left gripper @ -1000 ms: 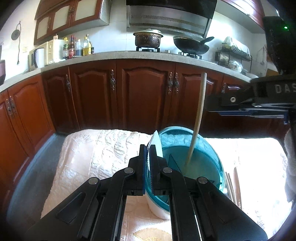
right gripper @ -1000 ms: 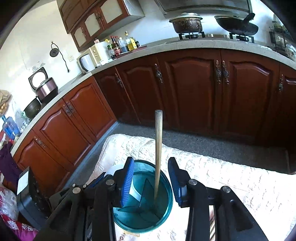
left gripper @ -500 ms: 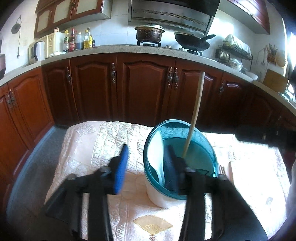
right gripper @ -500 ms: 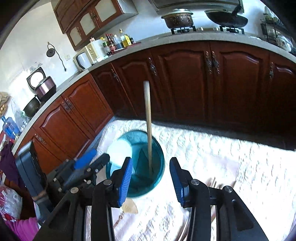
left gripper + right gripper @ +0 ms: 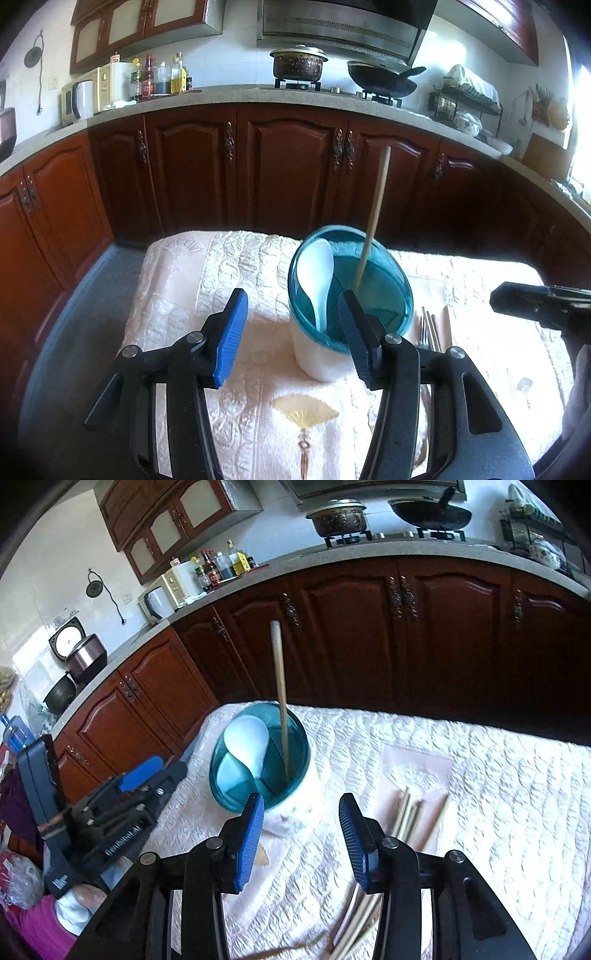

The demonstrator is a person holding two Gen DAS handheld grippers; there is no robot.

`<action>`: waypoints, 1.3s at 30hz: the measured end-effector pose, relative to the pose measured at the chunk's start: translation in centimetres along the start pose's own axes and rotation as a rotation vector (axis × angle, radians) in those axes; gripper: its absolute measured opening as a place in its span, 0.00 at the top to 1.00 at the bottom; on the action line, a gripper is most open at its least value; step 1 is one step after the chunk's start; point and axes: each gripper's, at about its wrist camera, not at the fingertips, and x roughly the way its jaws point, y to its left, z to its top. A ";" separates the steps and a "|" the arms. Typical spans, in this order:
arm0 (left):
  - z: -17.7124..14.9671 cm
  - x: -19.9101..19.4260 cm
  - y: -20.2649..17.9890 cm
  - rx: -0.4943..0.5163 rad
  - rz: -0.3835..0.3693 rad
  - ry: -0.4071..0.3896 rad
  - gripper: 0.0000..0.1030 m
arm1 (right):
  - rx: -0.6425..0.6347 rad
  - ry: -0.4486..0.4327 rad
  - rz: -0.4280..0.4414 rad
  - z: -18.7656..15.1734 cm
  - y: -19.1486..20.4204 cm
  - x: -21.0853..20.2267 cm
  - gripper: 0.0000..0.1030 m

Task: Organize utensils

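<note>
A white utensil holder (image 5: 321, 358) with a teal rim stands on the cloth-covered table. A white spoon (image 5: 316, 273) and a long wooden handle (image 5: 375, 210) stand in it. My left gripper (image 5: 292, 297) hovers just in front of the holder, its jaws opening with nothing between them. In the right wrist view the holder (image 5: 299, 805) is ahead and slightly left. My right gripper (image 5: 301, 801) is open and empty. Several chopsticks (image 5: 406, 816) lie on the cloth just right of it. The left gripper (image 5: 140, 779) shows at that view's left.
The table wears a white quilted cloth (image 5: 184, 295) with a fan motif near its front. Dark wooden cabinets (image 5: 288, 166) run behind it, with grey floor (image 5: 74, 332) to the left. The right gripper (image 5: 517, 299) enters the left wrist view from the right.
The left gripper has let go of the white spoon, which now rests in the holder, and has opened and drawn back. The right gripper has moved from over the holder towards the chopsticks.
</note>
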 end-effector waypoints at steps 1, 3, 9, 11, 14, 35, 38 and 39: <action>-0.1 -0.2 -0.1 0.001 -0.005 0.004 0.50 | 0.000 0.005 -0.004 -0.3 -0.1 -0.1 0.61; -0.6 -0.7 -0.2 0.002 -0.020 0.016 0.50 | 0.000 0.016 -0.020 -1.3 -0.7 -0.5 0.61; -2.4 -1.7 -0.5 0.024 -0.077 0.070 0.50 | 0.060 0.051 -0.058 -4.0 -3.8 -1.0 0.61; -3.4 -1.8 -0.7 0.037 -0.099 0.099 0.50 | 0.091 0.074 -0.073 -5.1 -5.0 -0.6 0.61; -4.9 -1.7 -1.1 0.060 -0.125 0.139 0.50 | 0.121 0.100 -0.080 -6.6 -6.3 0.1 0.61; -11.6 2.3 -10.9 0.340 -0.395 0.415 0.50 | 0.191 0.164 -0.075 -7.6 -10.1 4.5 0.73; -11.9 3.4 -11.9 0.368 -0.407 0.447 0.51 | 0.221 0.162 -0.088 -6.6 -11.4 5.8 0.75; -12.0 3.6 -12.1 0.371 -0.414 0.459 0.52 | 0.228 0.163 -0.094 -6.1 -11.8 6.3 0.76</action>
